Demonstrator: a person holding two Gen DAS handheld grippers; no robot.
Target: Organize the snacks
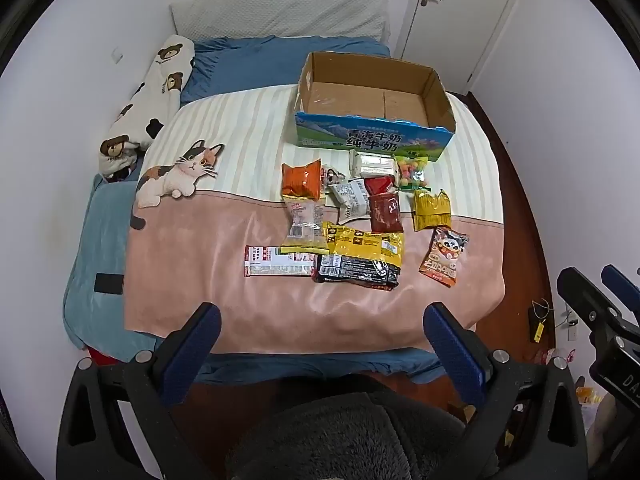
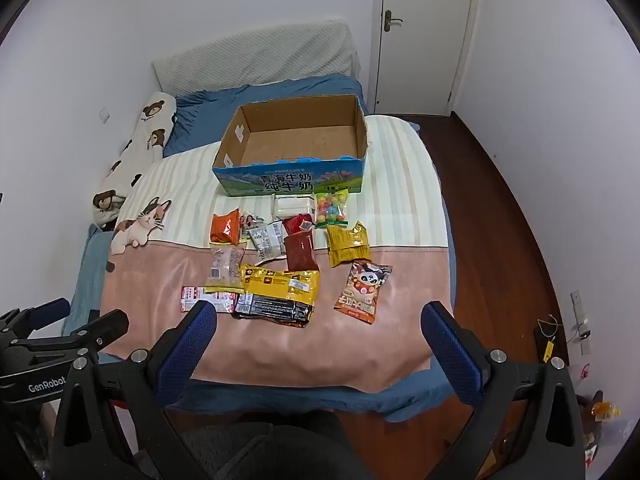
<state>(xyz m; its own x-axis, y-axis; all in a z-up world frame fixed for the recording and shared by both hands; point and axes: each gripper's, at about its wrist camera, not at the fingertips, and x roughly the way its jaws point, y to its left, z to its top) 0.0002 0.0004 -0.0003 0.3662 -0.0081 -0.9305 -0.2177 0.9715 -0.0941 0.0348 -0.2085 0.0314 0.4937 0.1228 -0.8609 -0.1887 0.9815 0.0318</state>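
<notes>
Several snack packets lie on the bed blanket in front of an open cardboard milk box point(image 1: 374, 98) point(image 2: 296, 138), which holds nothing I can see. Among them are a yellow-black bag point(image 1: 366, 246) point(image 2: 282, 284), an orange packet point(image 1: 302, 180) point(image 2: 225, 227), a panda packet point(image 1: 443, 256) point(image 2: 362, 292), a gold packet point(image 1: 432, 209) point(image 2: 347, 244) and a bag of coloured candy balls point(image 1: 412, 170) point(image 2: 331, 209). My left gripper point(image 1: 322, 320) is open and empty, above the bed's near edge. My right gripper point(image 2: 320, 320) is open and empty, also short of the snacks.
The pink-and-striped cat blanket point(image 1: 200, 264) point(image 2: 152, 280) covers the blue bed. A bear-print pillow point(image 1: 154, 92) point(image 2: 138, 144) lies along the left wall. Wooden floor point(image 2: 504, 264) is to the right, a door point(image 2: 420, 32) behind. My right gripper shows in the left wrist view point(image 1: 596, 292).
</notes>
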